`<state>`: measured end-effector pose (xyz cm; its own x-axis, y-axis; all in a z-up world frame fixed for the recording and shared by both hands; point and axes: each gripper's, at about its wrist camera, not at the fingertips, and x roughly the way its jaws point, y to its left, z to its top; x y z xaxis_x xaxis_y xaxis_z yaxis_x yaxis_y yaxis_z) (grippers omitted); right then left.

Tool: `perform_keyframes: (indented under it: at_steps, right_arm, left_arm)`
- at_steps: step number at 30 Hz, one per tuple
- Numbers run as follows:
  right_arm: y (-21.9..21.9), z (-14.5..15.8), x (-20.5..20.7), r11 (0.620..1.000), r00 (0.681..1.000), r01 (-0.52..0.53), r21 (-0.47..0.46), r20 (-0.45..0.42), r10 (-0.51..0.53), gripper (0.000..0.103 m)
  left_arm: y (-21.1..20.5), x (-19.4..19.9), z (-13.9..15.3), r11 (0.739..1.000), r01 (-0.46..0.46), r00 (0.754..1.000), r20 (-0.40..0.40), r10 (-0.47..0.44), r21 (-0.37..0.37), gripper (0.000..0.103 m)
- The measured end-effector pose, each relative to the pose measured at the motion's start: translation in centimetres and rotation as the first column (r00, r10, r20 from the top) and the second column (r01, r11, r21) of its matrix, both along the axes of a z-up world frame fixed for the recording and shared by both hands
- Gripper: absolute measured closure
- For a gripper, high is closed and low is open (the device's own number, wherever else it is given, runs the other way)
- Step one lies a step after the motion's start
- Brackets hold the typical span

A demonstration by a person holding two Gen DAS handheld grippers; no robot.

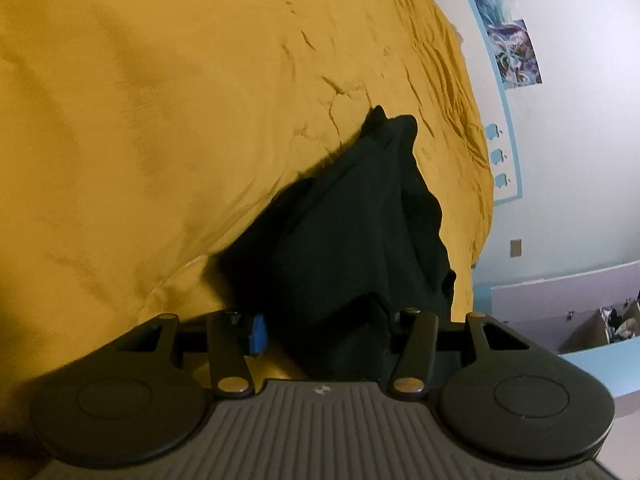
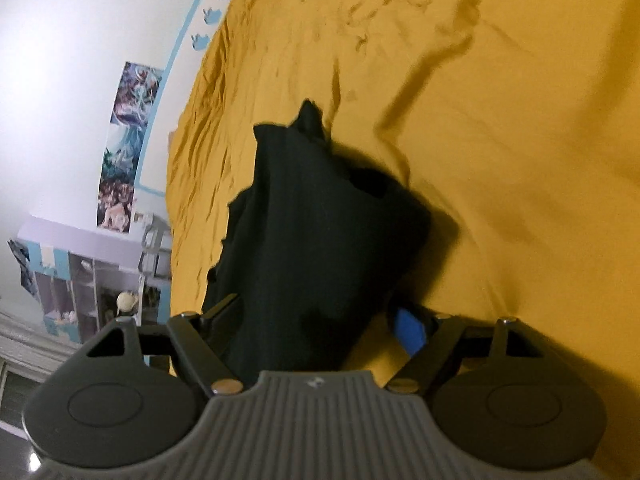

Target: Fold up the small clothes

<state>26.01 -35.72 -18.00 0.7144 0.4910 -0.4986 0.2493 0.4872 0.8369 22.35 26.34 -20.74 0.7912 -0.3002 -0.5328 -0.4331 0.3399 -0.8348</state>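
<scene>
A small black garment (image 1: 352, 216) hangs bunched over the yellow bedcover (image 1: 160, 120). In the left wrist view my left gripper (image 1: 320, 328) has its blue-padded fingers (image 1: 258, 334) at the cloth's near end, and the cloth drapes over and hides the gap between them. In the right wrist view the same black garment (image 2: 320, 220) runs down between my right gripper's (image 2: 320, 332) fingers, with one blue pad (image 2: 410, 332) showing beside it. Both grippers appear shut on the garment and hold it lifted above the bed.
The yellow bedcover (image 2: 500, 120) is wrinkled and fills most of both views. A white wall with posters (image 1: 508, 40) and a blue-trimmed panel borders the bed. Shelving with clutter (image 2: 88, 288) stands beyond the bed's edge, and a lilac and blue unit (image 1: 560, 300) too.
</scene>
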Motion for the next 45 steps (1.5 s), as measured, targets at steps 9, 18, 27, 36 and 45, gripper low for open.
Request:
perform_keyframes:
  at_steps: [9,18,27,36,45]
  right_arm:
    - [2.5,-0.4,3.7,0.986,0.999,0.031,-0.161,-0.005,-0.032,0.066]
    - [2.7,3.3,5.1,0.980,1.000,-0.013,-0.201,0.021,0.018,0.095]
    - [1.3,10.7,0.2,0.970,0.989,-0.050,-0.240,0.122,0.081,0.096]
    - [-4.7,5.9,-11.7,0.968,0.996,-0.085,-0.235,-0.030,0.080,0.085]
    - [-12.0,8.8,-16.6,0.936,0.996,0.089,-0.342,0.056,-0.074,0.051]
  left_arm:
    - [0.3,2.2,-0.5,0.997,-0.029,0.999,0.042,0.032,-0.068,0.083]
    - [-0.5,3.0,4.3,0.997,0.022,0.996,0.090,-0.028,0.070,0.093]
    - [-2.9,-2.7,11.4,0.987,0.092,0.973,0.199,-0.117,0.130,0.096]
    - [-5.0,-14.3,5.0,0.985,0.158,0.987,-0.041,-0.155,0.068,0.089]
    - [-1.6,-15.9,13.2,0.888,0.185,0.983,-0.069,-0.172,0.422,0.078]
